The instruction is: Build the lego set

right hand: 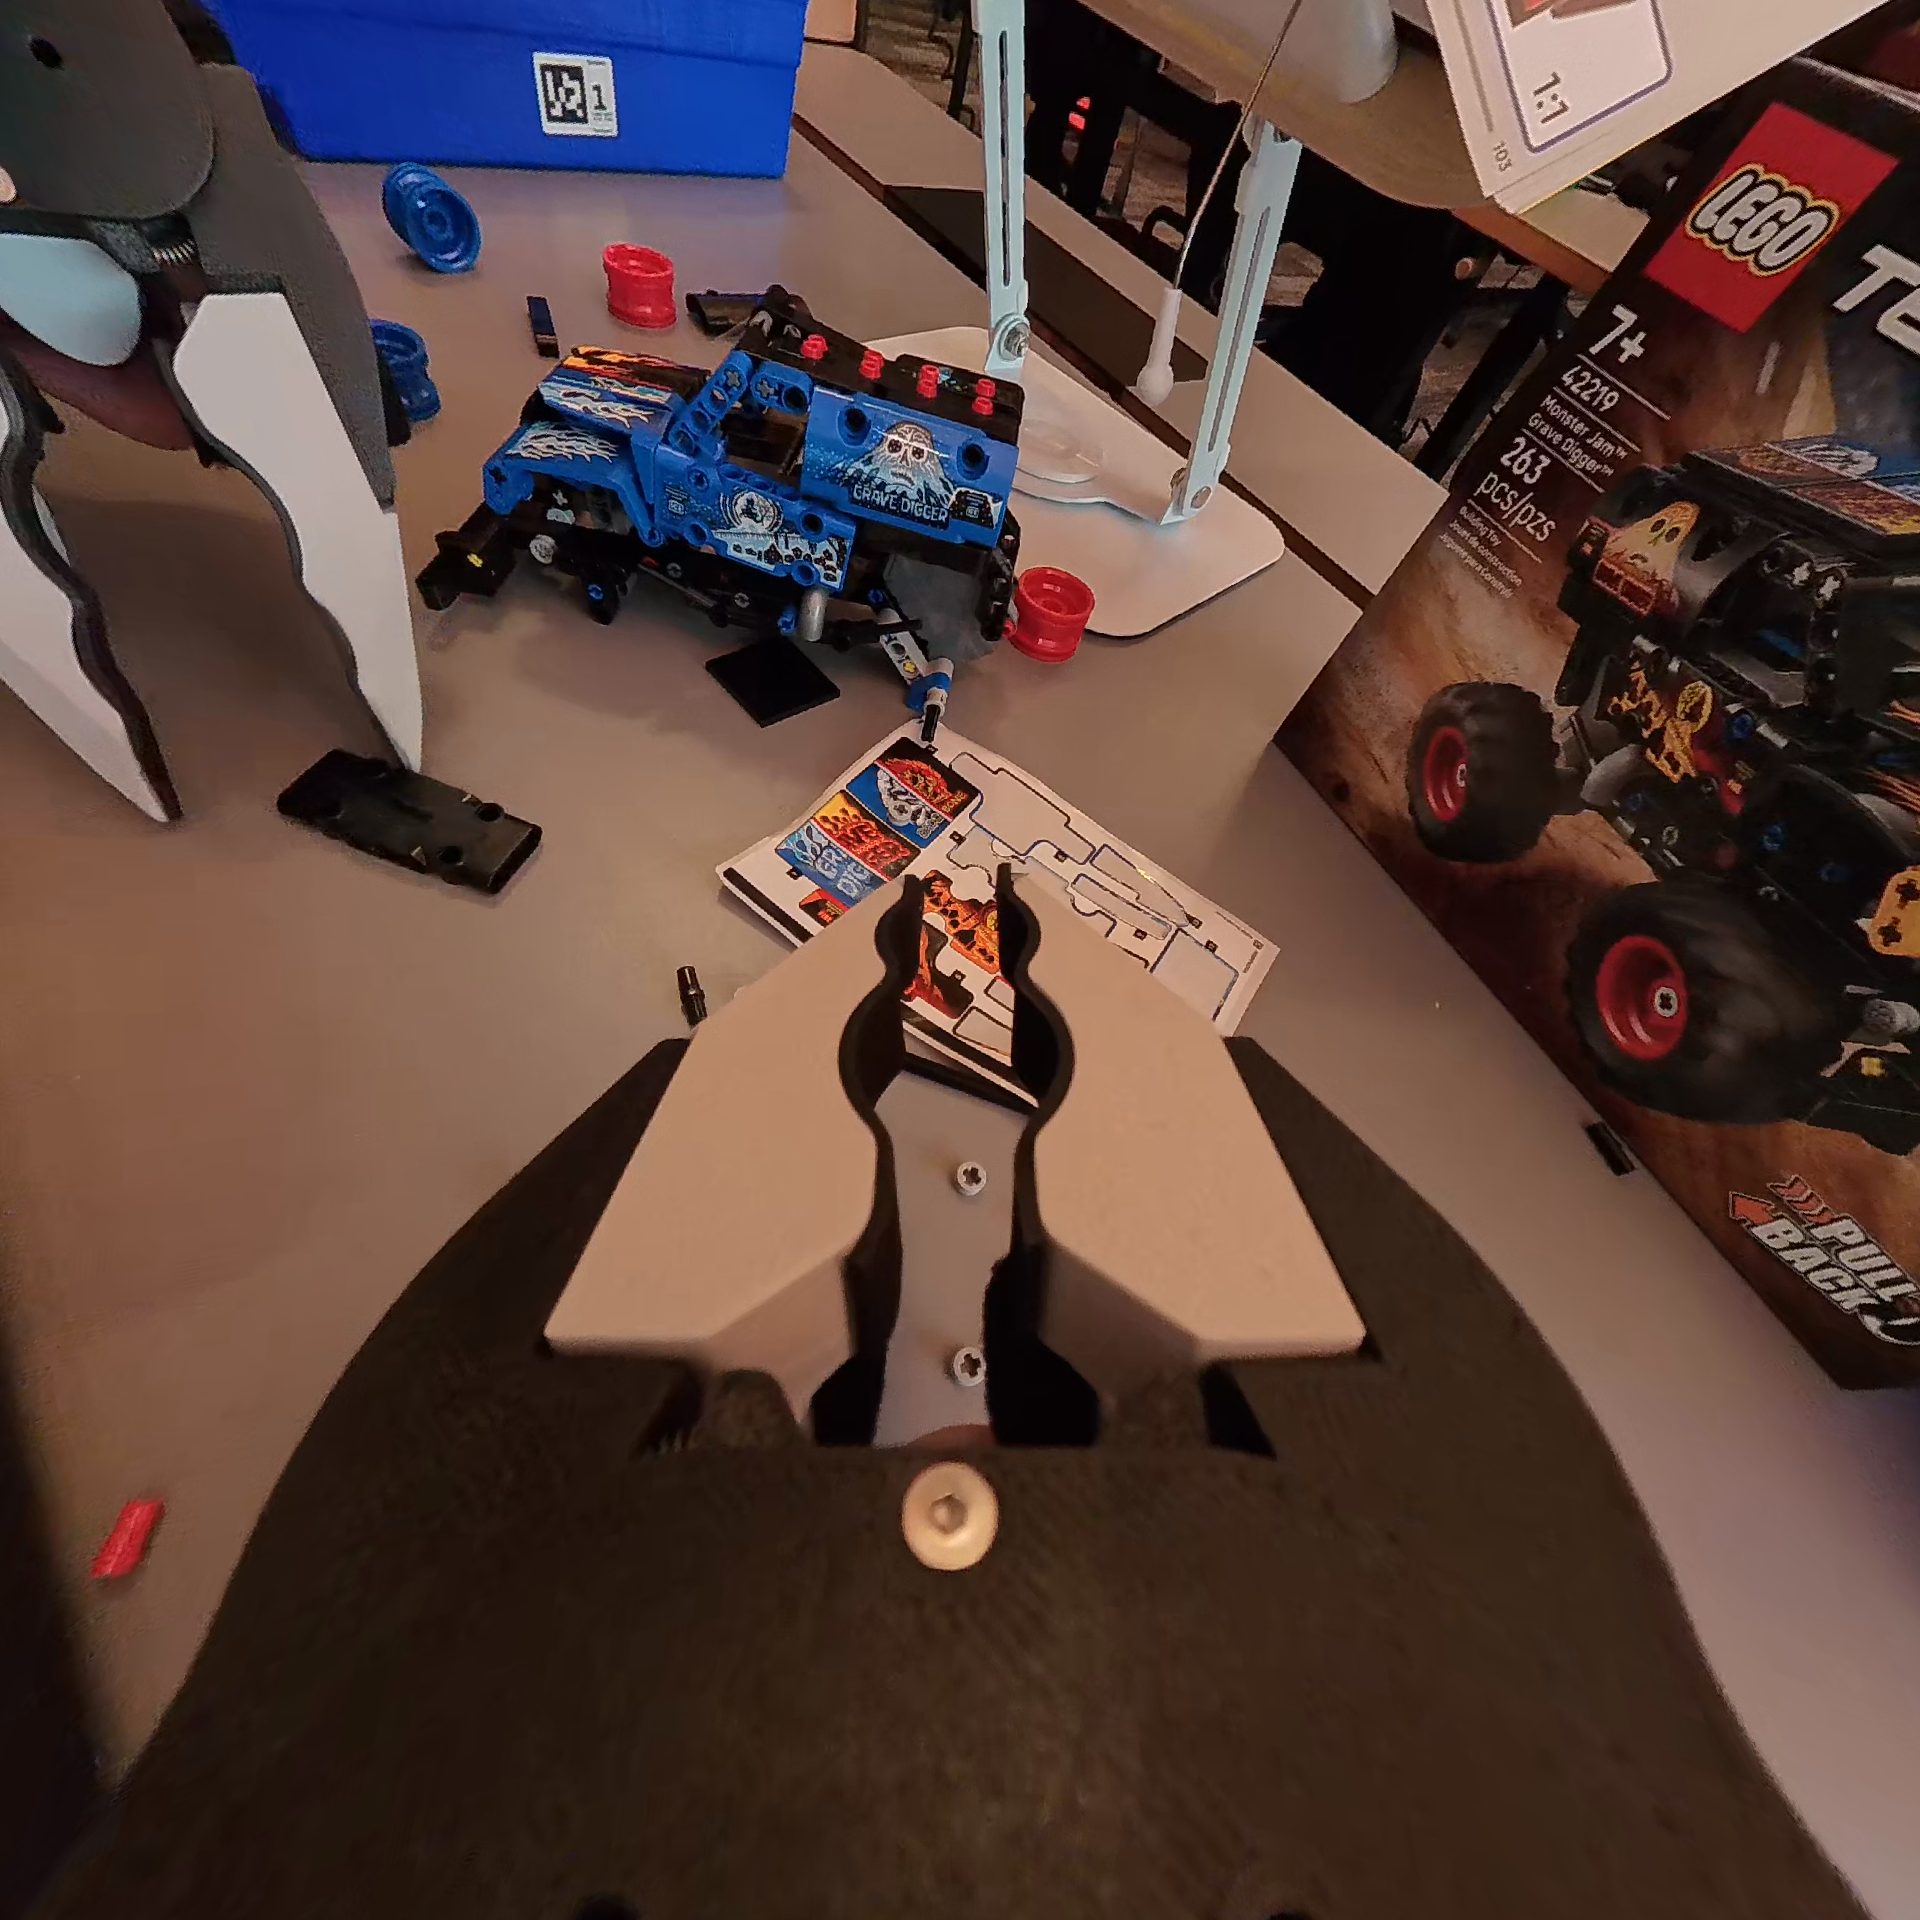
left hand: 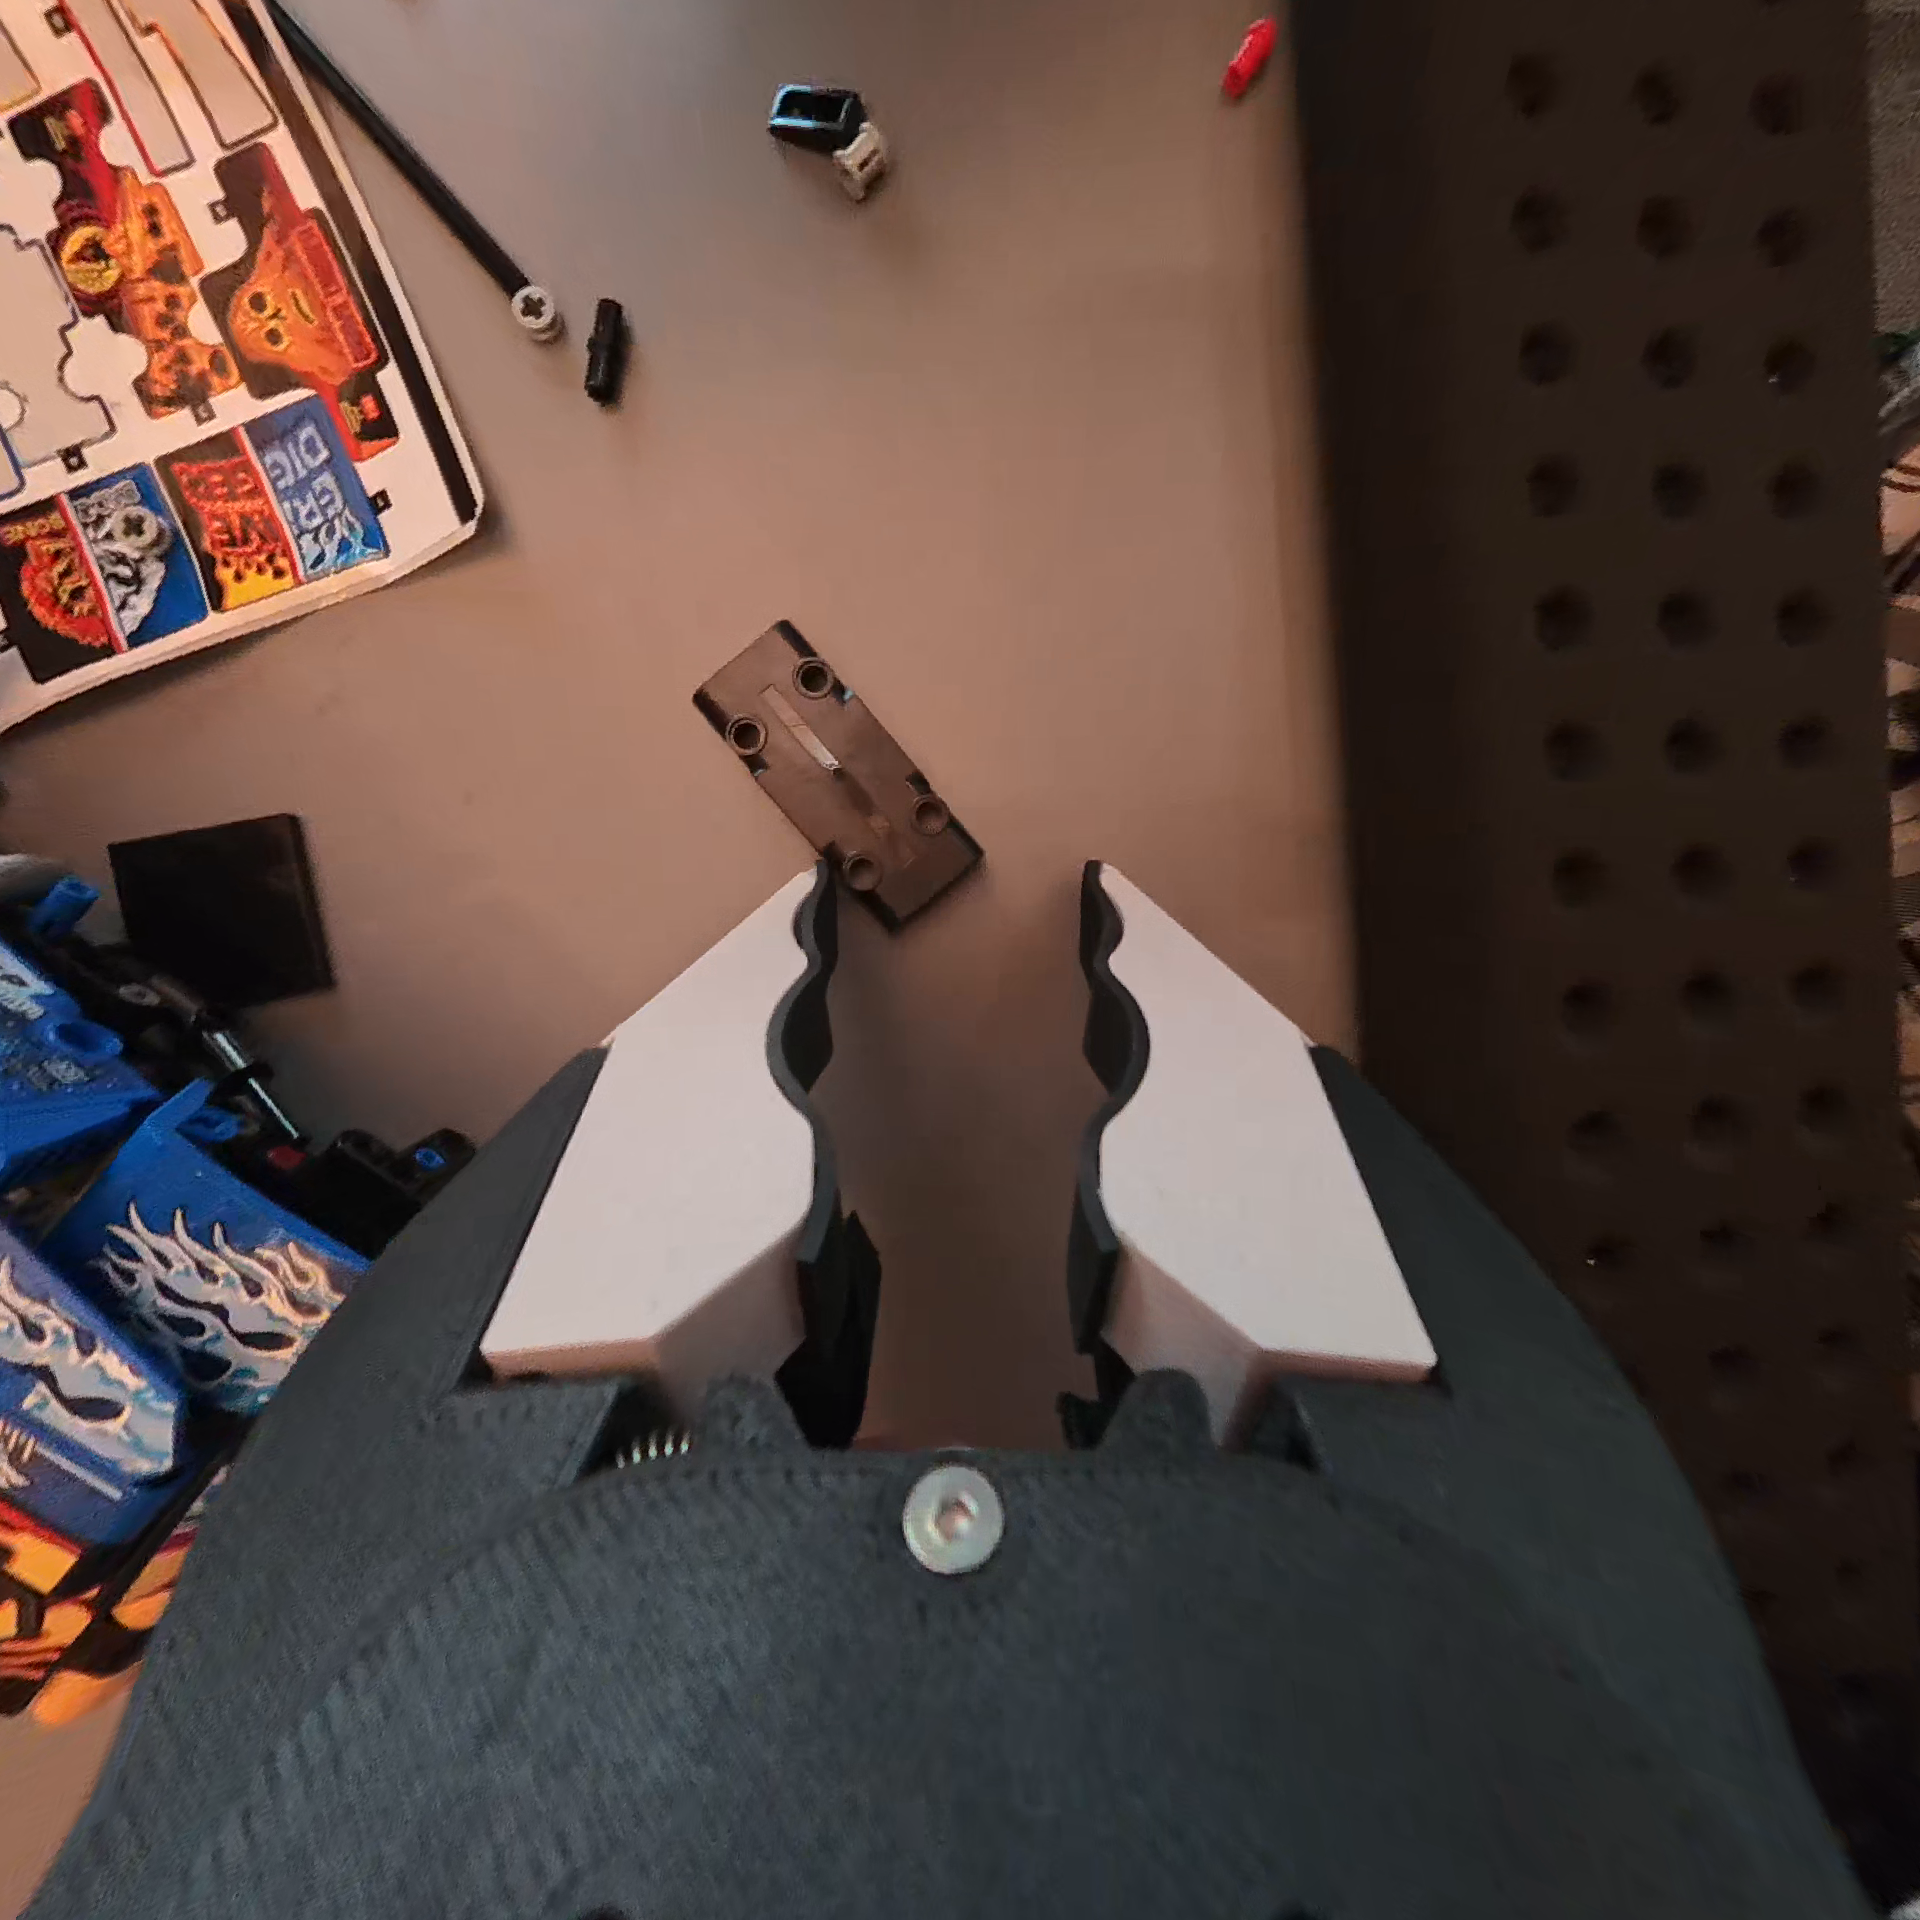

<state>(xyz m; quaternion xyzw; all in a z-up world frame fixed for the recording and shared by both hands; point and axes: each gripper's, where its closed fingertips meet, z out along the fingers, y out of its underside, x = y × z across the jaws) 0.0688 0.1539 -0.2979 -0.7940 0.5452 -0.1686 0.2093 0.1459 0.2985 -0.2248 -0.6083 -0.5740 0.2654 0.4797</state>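
Observation:
A black flat panel (left hand: 836, 774) with four holes lies on the grey table, also in the right wrist view (right hand: 410, 821). My left gripper (left hand: 956, 883) is open and empty just above it, its left fingertip (left hand: 821, 883) over the panel's near corner. It also shows in the right wrist view (right hand: 281, 779), tips down by the panel. The part-built blue truck (right hand: 748, 478) lies wheel-less farther back. My right gripper (right hand: 958, 881) hovers over the sticker sheet (right hand: 1039, 883), jaws narrowly apart with nothing between them.
Loose parts: a black axle (left hand: 405, 177), black pin (left hand: 605, 351), black tile (right hand: 771, 681), red rims (right hand: 1051, 613), blue rims (right hand: 431, 218), a red piece (right hand: 127, 1536). The set's box (right hand: 1662, 727) stands right, a lamp base (right hand: 1164, 520) and blue bin (right hand: 520, 73) behind. A pegboard (left hand: 1662, 727) borders the table. Across from one pair of fingers to the other is roughly 20 cm.

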